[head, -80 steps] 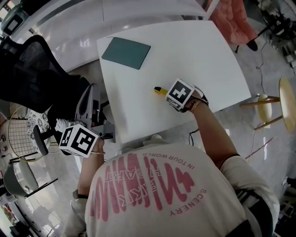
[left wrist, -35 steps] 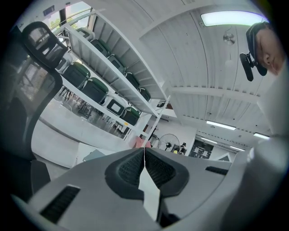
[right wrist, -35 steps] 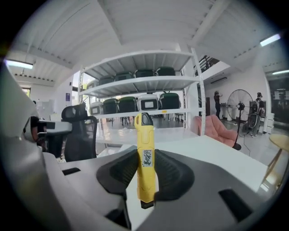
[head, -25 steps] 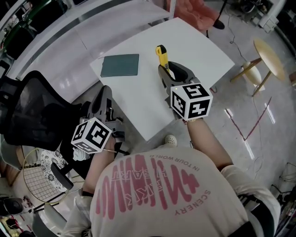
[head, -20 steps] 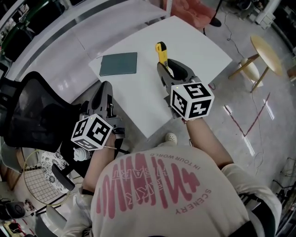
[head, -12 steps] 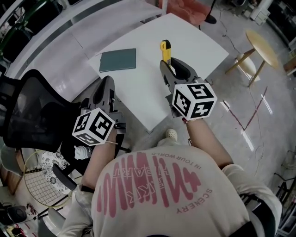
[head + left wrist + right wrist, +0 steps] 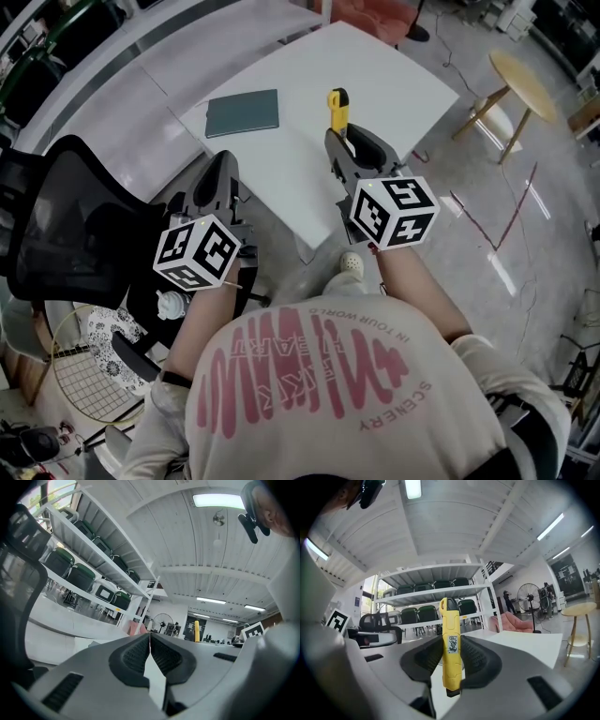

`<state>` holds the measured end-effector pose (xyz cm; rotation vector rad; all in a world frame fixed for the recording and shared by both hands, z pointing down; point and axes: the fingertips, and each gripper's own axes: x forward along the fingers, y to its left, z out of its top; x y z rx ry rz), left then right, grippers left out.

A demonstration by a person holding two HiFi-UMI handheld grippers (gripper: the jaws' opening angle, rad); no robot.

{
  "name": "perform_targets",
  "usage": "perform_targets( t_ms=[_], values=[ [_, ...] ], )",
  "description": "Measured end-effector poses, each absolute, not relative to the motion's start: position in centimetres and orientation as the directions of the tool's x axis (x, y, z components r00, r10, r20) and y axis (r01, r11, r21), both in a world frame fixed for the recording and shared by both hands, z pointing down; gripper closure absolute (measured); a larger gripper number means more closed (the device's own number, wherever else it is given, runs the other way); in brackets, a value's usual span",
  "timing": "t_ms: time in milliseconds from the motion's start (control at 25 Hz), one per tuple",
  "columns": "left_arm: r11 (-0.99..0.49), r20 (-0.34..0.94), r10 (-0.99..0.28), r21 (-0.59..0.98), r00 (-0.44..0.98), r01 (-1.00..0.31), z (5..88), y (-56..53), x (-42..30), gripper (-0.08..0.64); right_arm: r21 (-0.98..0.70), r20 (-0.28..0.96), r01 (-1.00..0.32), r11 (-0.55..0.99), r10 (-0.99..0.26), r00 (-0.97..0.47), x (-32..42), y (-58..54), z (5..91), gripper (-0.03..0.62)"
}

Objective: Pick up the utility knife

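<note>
My right gripper [image 7: 340, 142] [image 7: 451, 656] is shut on the yellow utility knife [image 7: 451, 644], which stands upright between the ribbed pads and sticks out above the jaws. In the head view the knife [image 7: 337, 111] juts forward over the white table [image 7: 394, 70]. My left gripper [image 7: 217, 183] [image 7: 149, 654] hangs off the table's left edge, shut with nothing between its pads. In the left gripper view the knife [image 7: 197, 630] shows as a small yellow post at the right.
A dark teal pad [image 7: 243, 112] lies on the table's far left part. A black mesh office chair [image 7: 66, 225] stands left of me. A round wooden stool [image 7: 520, 75] stands to the right on the shiny floor. Shelves with green crates [image 7: 84, 550] line the wall.
Both grippers have slid sideways with my body's turn; the knife stays clamped upright in the right gripper. The left gripper has come slightly nearer the table edge.
</note>
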<state>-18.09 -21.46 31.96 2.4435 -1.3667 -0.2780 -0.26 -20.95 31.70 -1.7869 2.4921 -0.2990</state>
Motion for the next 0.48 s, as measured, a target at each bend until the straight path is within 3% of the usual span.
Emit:
perform_targets(
  t_ms=[480],
  values=[
    [-0.498,0.008,-0.841,0.380,0.541,-0.780,32.8,-21.2,-18.6,0.535,-0.192,0.101,-0.947,0.256,-0.955,-0.278,-0.3,-20.3,33.2,0.462]
  ],
)
